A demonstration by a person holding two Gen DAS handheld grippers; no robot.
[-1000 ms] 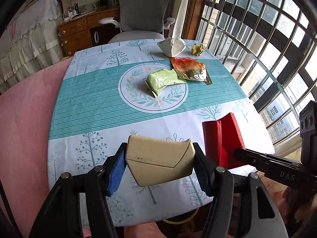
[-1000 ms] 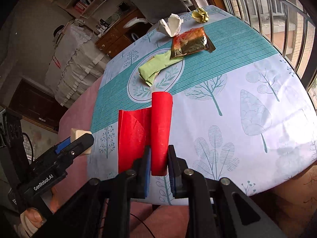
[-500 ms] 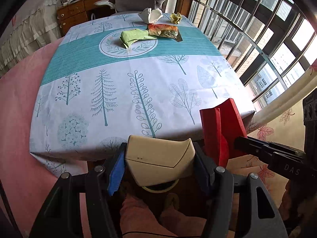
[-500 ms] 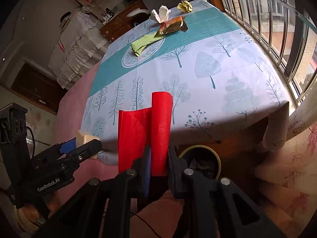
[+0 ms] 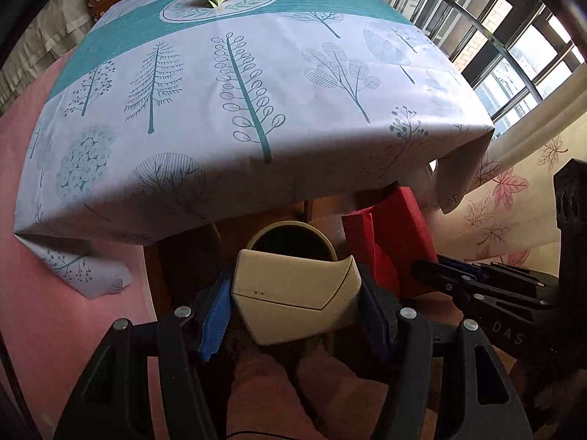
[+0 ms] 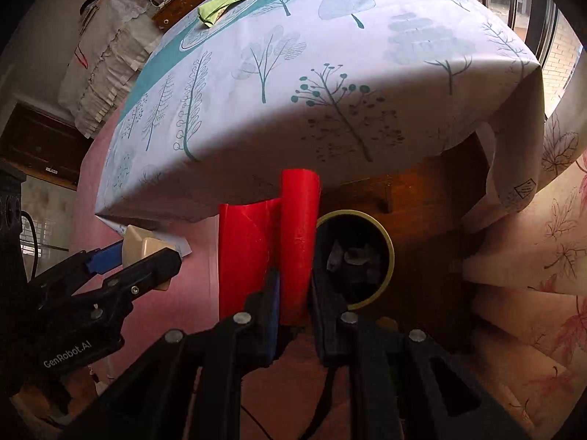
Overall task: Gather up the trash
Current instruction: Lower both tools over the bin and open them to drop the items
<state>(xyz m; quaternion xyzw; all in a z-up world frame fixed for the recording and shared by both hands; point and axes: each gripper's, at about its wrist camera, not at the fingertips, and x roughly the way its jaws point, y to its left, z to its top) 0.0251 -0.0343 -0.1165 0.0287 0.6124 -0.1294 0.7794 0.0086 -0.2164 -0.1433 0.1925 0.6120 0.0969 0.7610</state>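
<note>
Black plastic left gripper (image 5: 296,302) and right gripper (image 6: 293,293), blue-padded fingers (image 5: 214,311), silver screws, white "GenRobot.AI" lettering.

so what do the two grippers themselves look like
Both are black plastic scissor-style frames with silver screw heads and blue pads on the fingers. The left gripper reads "GenRobot.AI" in white; the right gripper shows "DAS". A thin black cable trails below.

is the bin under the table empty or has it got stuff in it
Not empty: the right wrist view shows crumpled pale scraps inside the yellow-rimmed bin.
</note>
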